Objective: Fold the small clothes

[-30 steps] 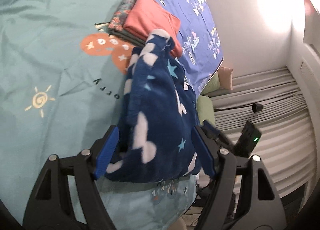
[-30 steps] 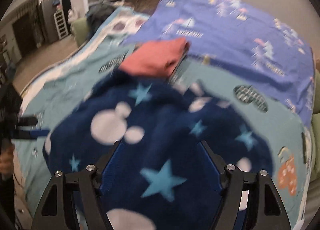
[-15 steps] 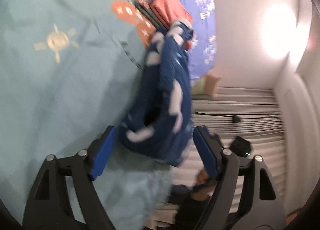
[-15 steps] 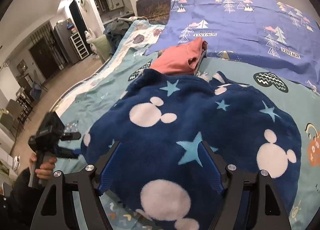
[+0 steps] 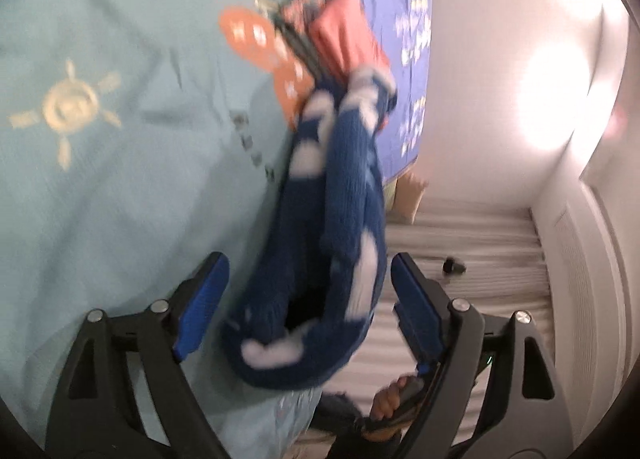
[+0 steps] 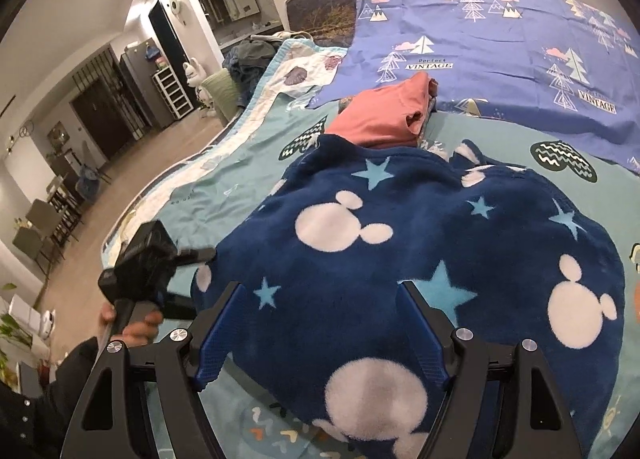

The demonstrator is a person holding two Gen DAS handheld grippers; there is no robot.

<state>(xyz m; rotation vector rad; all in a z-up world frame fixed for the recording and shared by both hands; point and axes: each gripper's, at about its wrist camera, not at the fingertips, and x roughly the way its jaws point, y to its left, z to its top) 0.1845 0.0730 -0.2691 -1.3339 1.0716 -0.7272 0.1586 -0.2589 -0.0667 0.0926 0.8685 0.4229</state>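
Note:
A navy fleece garment (image 6: 420, 243) with white mouse heads and light blue stars lies spread on the teal bedsheet (image 6: 224, 195). In the left wrist view the garment (image 5: 332, 227) looks bunched and blurred. My left gripper (image 5: 310, 299) is open, its blue pads either side of the garment's near end, not pinching it. My right gripper (image 6: 320, 335) is open, its pads wide apart over the garment's near edge. The left gripper (image 6: 140, 263) also shows in the right wrist view at the garment's left edge.
A stack of folded clothes topped by a salmon piece (image 6: 384, 115) sits just beyond the garment, also in the left wrist view (image 5: 344, 39). A purple tree-print sheet (image 6: 500, 59) covers the far bed. The bed's left edge (image 6: 168, 179) drops to the floor.
The left wrist view has swung and tilted, and the garment now looks narrower and bunched in it. In the right wrist view the left gripper has come closer to the garment's left edge.

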